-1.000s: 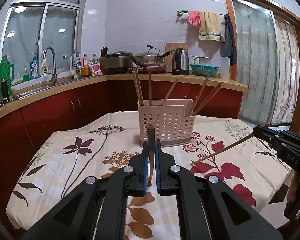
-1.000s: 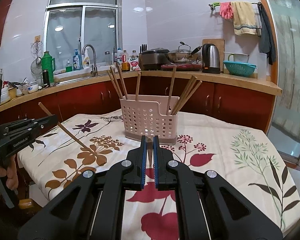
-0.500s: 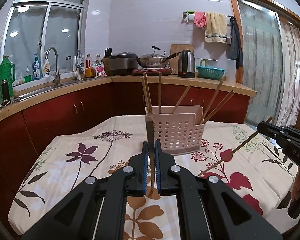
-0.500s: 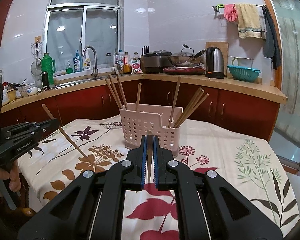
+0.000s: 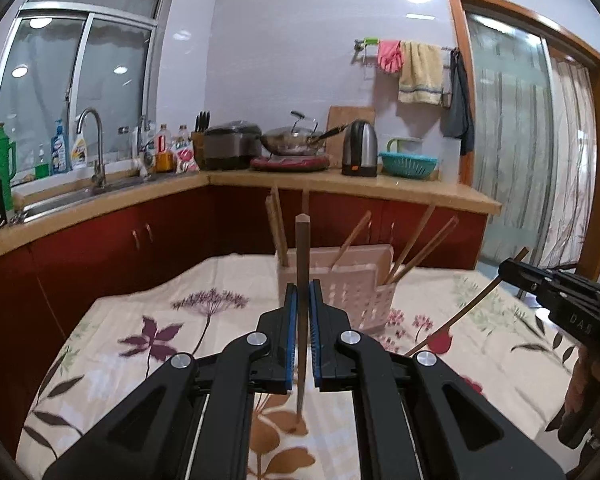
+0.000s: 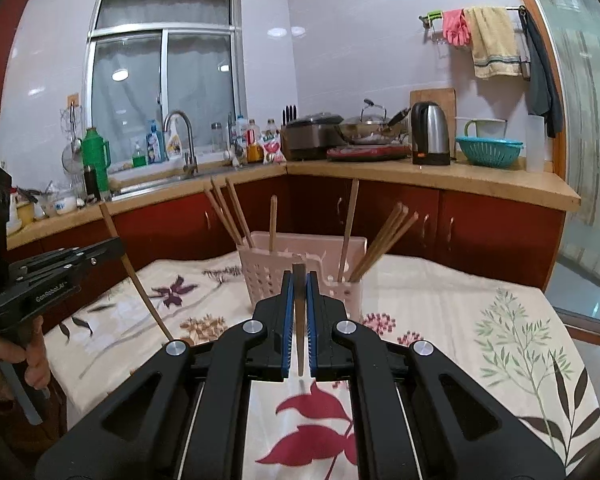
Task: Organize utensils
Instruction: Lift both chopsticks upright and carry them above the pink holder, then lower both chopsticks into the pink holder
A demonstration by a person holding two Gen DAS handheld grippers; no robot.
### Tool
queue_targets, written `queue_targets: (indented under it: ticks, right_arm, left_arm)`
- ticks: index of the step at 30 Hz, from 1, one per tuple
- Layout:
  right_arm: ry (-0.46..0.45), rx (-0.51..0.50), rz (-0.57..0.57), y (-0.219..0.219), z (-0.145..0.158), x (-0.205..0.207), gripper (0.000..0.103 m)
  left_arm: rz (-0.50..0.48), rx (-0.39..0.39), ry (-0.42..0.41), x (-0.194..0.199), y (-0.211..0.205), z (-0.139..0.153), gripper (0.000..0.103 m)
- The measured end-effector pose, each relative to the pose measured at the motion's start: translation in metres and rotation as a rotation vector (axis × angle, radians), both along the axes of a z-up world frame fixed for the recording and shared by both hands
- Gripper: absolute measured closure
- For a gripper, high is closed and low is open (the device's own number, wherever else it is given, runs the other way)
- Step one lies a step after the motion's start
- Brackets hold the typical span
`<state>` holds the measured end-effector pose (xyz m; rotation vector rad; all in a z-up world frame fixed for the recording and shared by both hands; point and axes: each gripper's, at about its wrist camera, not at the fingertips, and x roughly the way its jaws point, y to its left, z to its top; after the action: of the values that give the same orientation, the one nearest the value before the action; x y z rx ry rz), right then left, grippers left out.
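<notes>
A pink perforated utensil holder (image 5: 358, 292) (image 6: 260, 276) stands on the flowered tablecloth (image 5: 140, 332) with several wooden chopsticks upright in it. My left gripper (image 5: 299, 300) is shut on a wooden chopstick (image 5: 301, 280), held near upright just in front of the holder. It also shows at the left of the right wrist view (image 6: 100, 252), its chopstick (image 6: 140, 292) slanting down. My right gripper (image 6: 299, 292) is shut on another chopstick (image 6: 299, 320), close in front of the holder. In the left wrist view it (image 5: 516, 270) is at the right with its chopstick (image 5: 460, 320).
Red cabinets and a wooden counter (image 5: 340, 182) run behind the table, with a sink, faucet (image 5: 92, 140), bottles, rice cooker, wok, kettle (image 5: 359, 148) and teal basket. A glass sliding door (image 5: 512, 152) is at the right. The table's near edge (image 6: 72, 364) lies by the left hand.
Both grippers have risen and moved closer to the holder, each still gripping its chopstick. The holder now sits lower and nearer in both views.
</notes>
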<state>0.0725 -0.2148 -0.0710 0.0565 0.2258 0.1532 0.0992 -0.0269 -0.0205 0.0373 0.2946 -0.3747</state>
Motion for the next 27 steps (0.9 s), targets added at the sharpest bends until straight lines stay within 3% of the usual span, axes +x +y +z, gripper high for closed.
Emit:
queue_targets:
  ticks: [15,22,27]
  right_arm:
    - [-0.193,-0.019,-0.009,-0.012,0.075,0.011,0.097]
    - [-0.218,-0.042,-0.023,-0.019,0.086,0.033,0.097]
    - [-0.209,-0.046,-0.027,-0.023,0.086,0.055,0.097]
  left_arm:
    - [-0.055,-0.079,-0.206,0.023,-0.015,0.079,0.096]
    - [-0.057,-0.091,-0.285,0.039,-0.022,0.098,0.096]
    - [-0.056,-0.098,-0.291,0.052,-0.026,0.099,0.096]
